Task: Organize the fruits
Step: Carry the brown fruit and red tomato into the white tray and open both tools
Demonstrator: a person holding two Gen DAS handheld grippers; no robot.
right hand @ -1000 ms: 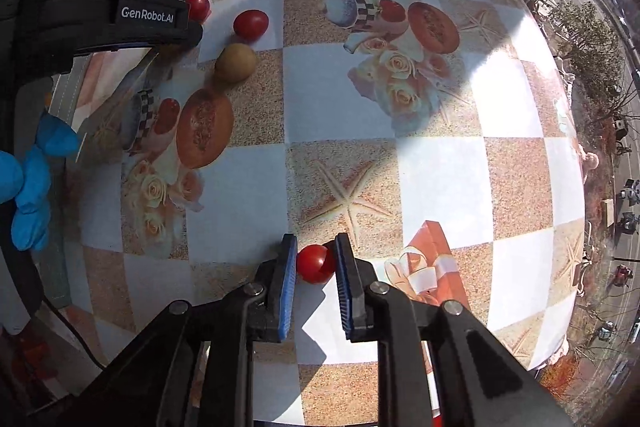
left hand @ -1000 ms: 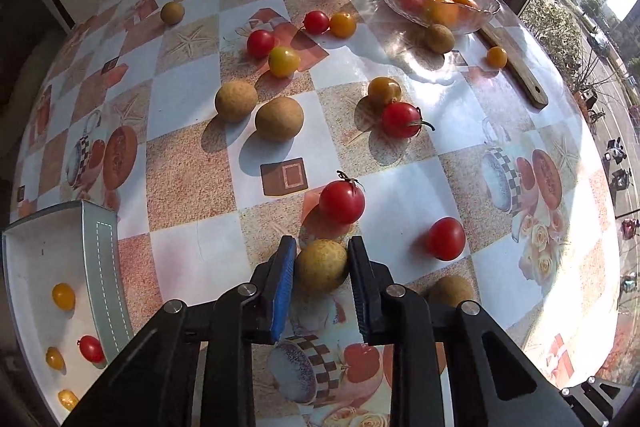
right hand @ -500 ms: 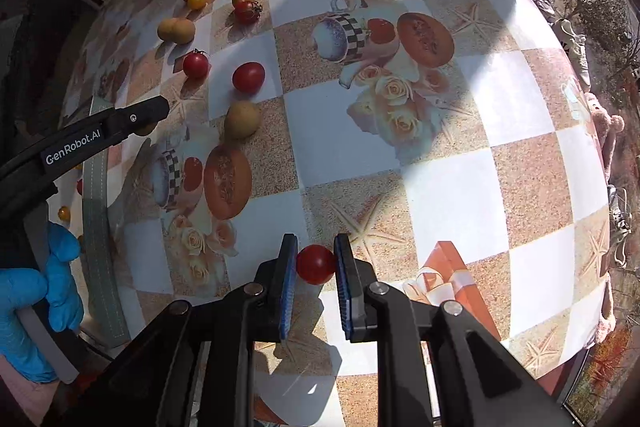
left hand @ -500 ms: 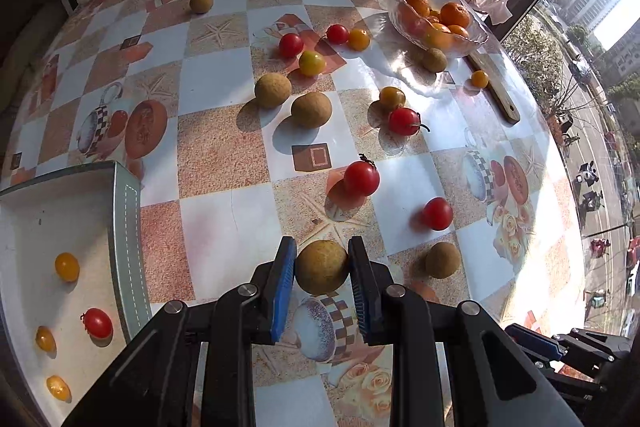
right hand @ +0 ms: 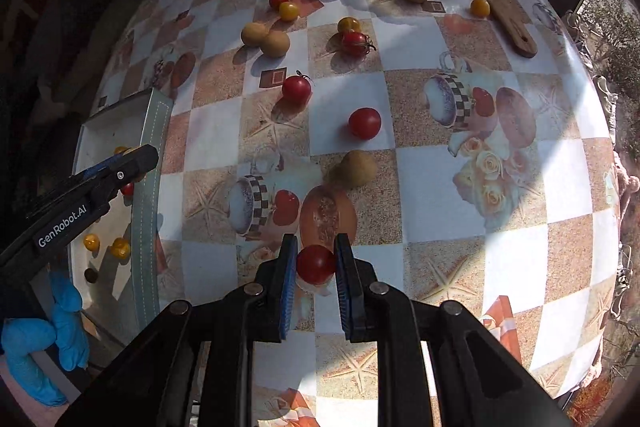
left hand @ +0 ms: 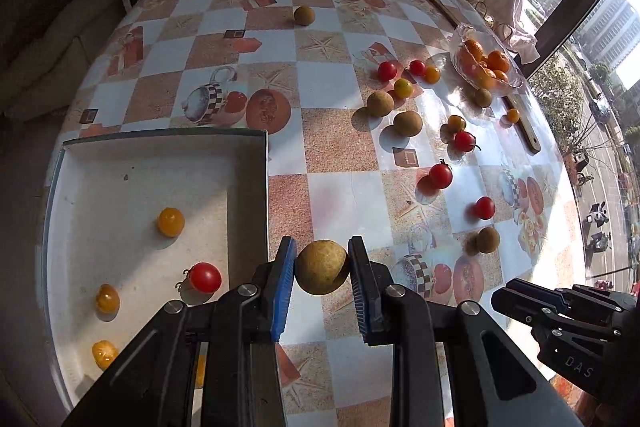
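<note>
Checkered tablecloth, fruit scattered. Brown fruit clamped in left gripper, tray at 9 o'clock; cherry tomato clamped in right gripper. Release advised low, well inside tray rim.

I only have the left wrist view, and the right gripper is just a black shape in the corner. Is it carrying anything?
Observer: Yes. The right gripper is shut on a red tomato, pinched between its blue pads.
Operator: Good. My left gripper has the brown fruit. What is behind its camera?
Observer: A hand in a blue glove holds its handle, seen at the lower left of the right wrist view.
</note>
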